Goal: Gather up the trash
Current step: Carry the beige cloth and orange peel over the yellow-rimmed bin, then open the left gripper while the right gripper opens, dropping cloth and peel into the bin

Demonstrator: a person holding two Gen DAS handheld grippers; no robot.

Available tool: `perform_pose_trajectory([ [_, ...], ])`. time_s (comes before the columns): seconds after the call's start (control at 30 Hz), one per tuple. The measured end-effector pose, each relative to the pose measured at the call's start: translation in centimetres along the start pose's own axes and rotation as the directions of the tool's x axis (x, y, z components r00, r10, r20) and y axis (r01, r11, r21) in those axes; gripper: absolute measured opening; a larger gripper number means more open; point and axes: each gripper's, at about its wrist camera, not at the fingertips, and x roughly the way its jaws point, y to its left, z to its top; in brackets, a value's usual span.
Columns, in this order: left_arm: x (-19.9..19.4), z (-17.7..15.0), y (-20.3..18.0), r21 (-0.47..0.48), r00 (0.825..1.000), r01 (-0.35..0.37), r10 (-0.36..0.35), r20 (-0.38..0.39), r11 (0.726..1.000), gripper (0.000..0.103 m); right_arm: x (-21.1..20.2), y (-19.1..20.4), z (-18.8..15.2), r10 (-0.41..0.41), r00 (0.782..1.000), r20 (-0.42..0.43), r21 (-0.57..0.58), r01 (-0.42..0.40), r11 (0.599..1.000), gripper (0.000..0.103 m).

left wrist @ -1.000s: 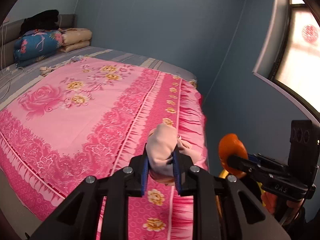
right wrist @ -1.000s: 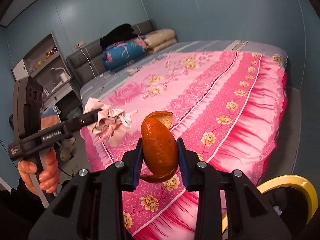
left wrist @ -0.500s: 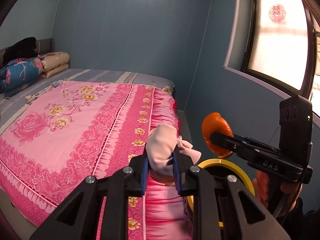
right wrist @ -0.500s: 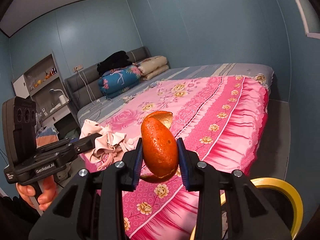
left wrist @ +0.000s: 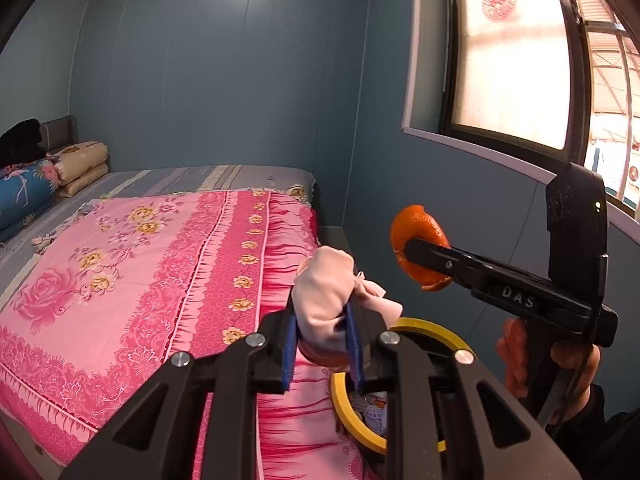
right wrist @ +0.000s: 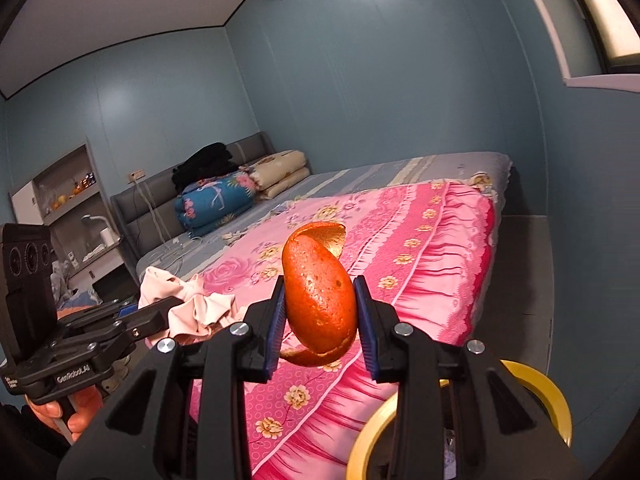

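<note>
- Trash fills both my grippers: my left gripper [left wrist: 322, 334] is clamped on a crumpled pale pink tissue wad [left wrist: 324, 300], its blue pads pressing both sides of it, loose folds spilling out to the right.
- My right gripper [right wrist: 320, 312] is closed on a curled piece of orange peel [right wrist: 318, 292], which stands upright between the pads with its rolled edge on top and a ragged tip hanging below.
- In the left wrist view, that same peel [left wrist: 418, 248] shows at the tip of the right gripper [left wrist: 416, 250], to the right of the wad and a little higher, apart from it; my right hand [left wrist: 552, 364] wraps the handle below.
- In the right wrist view, the wad [right wrist: 188, 308] sits off to the left in the left gripper [right wrist: 160, 312], with my left hand [right wrist: 64, 412] low at the edge.
- Just below and beyond both grippers stands a bin with a yellow rim [left wrist: 424, 328], beside the foot corner of the bed; something bluish and crumpled lies inside it, though I cannot tell what. In the right wrist view the rim [right wrist: 552, 392] is half hidden behind my fingers.
- Further out, the bed is covered by a pink floral sheet [left wrist: 132, 272], with a grey striped cover [left wrist: 192, 176] beyond it.
- At the headboard are a folded blue quilt [right wrist: 216, 200], a beige folded blanket [right wrist: 280, 172] and a dark bundle [right wrist: 204, 164].
- Farthest are the blue walls, a window [left wrist: 516, 52] on the right, and shelves [right wrist: 64, 192] beside the bed's head.
</note>
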Motion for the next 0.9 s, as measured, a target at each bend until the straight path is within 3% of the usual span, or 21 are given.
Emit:
perform_pose_trajectory([
  [0.37,7.2,-2.5,-4.9,0.032,0.986,0.146,-0.142,-0.086,0.989,0.022,-2.4,-5.4,-0.9,-0.201,0.979,-0.03,0.138,0.203,0.969,0.032],
  [0.63,13.0,-5.9,-6.5,-0.015,0.958,0.208,-0.207,-0.197,0.978,0.025,-1.8,-11.0,-3.9,-0.22,0.966,-0.138,0.262,0.25,0.932,0.034],
  [0.73,13.3,-6.4,-6.1,-0.048,0.954,0.206,-0.211,-0.214,0.977,0.035,-1.9,-11.9,-4.8,-0.267,0.952,-0.153,0.283,0.301,0.911,0.038],
  [0.77,13.1,-6.4,-5.9,-0.05,0.956,0.2,-0.206,-0.208,0.979,0.046,-1.9,-12.1,-5.0,-0.278,0.948,-0.156,0.288,0.313,0.905,0.04],
  [0.83,12.2,-6.3,-5.0,-0.06,0.967,0.17,-0.178,-0.18,0.984,0.059,-2.2,-12.3,-5.5,-0.294,0.943,-0.156,0.31,0.329,0.892,0.046],
  [0.9,11.4,-6.2,-3.8,-0.08,0.973,0.147,-0.159,-0.165,0.986,0.059,-2.8,-12.6,-5.5,-0.309,0.94,-0.142,0.325,0.339,0.883,0.051],
])
